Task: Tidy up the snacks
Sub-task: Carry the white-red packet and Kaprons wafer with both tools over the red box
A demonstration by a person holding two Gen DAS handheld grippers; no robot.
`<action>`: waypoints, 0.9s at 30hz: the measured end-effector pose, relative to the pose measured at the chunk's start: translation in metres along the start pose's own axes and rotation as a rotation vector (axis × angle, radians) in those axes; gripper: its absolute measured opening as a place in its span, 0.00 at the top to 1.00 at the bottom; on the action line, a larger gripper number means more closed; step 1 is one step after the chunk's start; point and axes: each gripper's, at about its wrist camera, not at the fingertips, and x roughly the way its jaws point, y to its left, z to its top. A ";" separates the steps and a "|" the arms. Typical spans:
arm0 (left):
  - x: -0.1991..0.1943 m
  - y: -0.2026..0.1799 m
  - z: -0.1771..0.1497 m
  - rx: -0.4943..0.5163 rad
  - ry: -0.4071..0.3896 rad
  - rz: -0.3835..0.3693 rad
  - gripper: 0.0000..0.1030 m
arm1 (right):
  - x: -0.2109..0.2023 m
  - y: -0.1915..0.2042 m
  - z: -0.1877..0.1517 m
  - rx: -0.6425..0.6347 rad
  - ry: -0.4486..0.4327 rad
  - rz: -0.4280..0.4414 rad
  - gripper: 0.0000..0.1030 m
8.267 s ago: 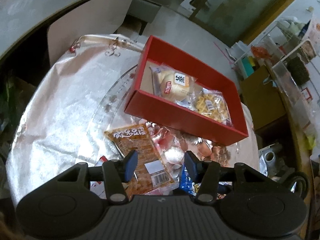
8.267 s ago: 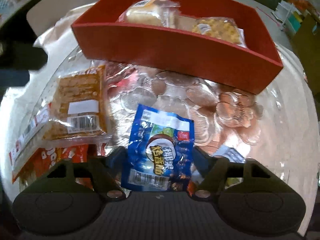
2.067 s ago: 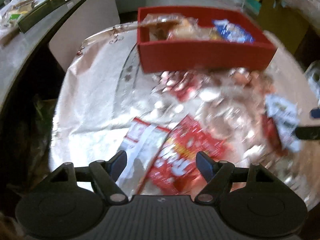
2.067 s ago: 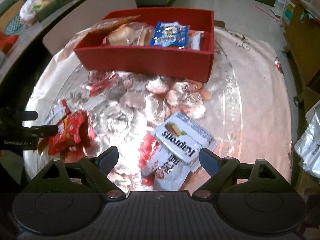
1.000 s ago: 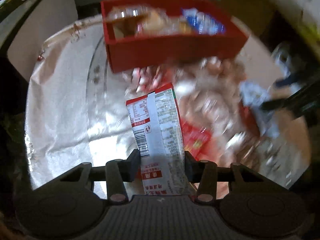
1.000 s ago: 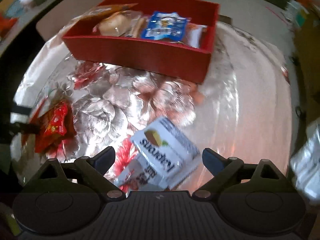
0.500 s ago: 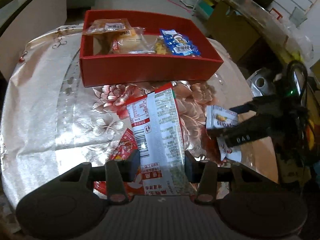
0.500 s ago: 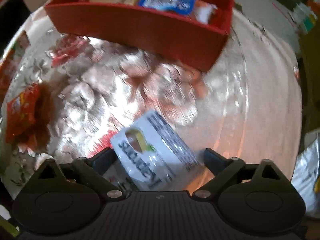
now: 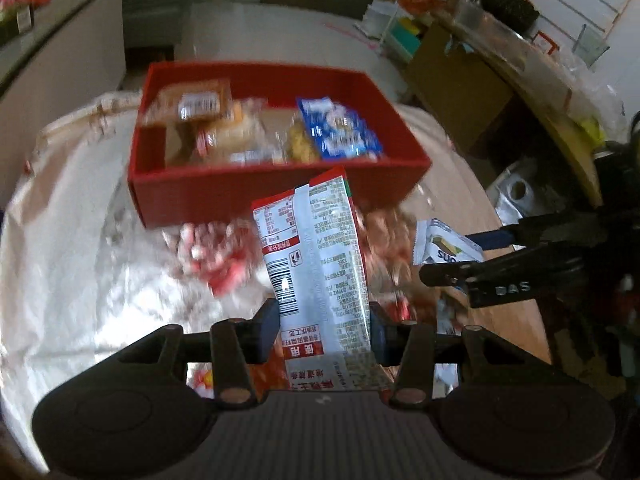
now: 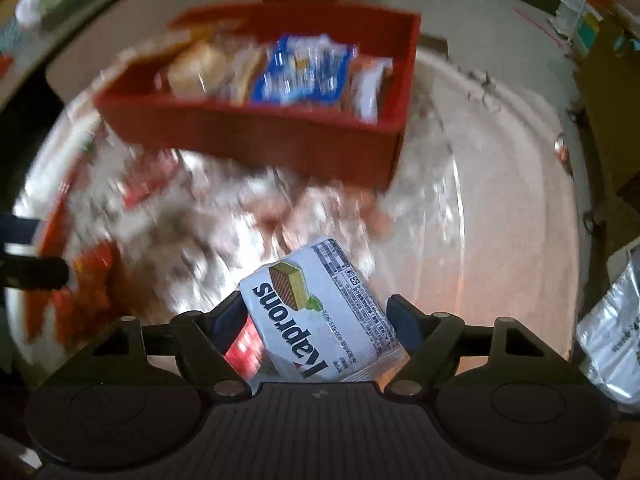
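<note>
My left gripper [image 9: 324,330] is shut on a red and silver snack packet [image 9: 316,256] and holds it above the table, short of the red box [image 9: 256,196]. The box holds several snacks, among them a blue packet [image 9: 340,128]. My right gripper [image 10: 320,320] is shut on a white Kaprons wafer packet [image 10: 320,312], lifted off the table; it also shows at the right of the left wrist view [image 9: 444,246]. The red box [image 10: 280,136] lies ahead of it.
A red snack packet [image 10: 80,296] lies on the shiny flowered tablecloth [image 10: 480,240] at the left. A silver bag [image 10: 608,332] sits off the table's right edge. Cardboard boxes [image 9: 460,88] and shelves stand beyond the table.
Both grippers have lifted their packets and moved toward the red box. The right gripper has closed on the wafer packet, which lay between its open fingers before.
</note>
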 end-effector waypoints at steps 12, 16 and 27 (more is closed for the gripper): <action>-0.004 -0.011 0.036 0.020 -0.182 0.153 0.61 | -0.033 -0.001 0.046 0.092 -0.213 0.074 0.21; -0.002 -0.012 0.049 0.020 -0.218 0.181 0.61 | -0.031 0.001 0.058 0.098 -0.231 0.080 0.21; 0.017 -0.011 0.077 0.021 -0.260 0.243 0.61 | -0.029 0.002 0.086 0.122 -0.309 0.086 0.21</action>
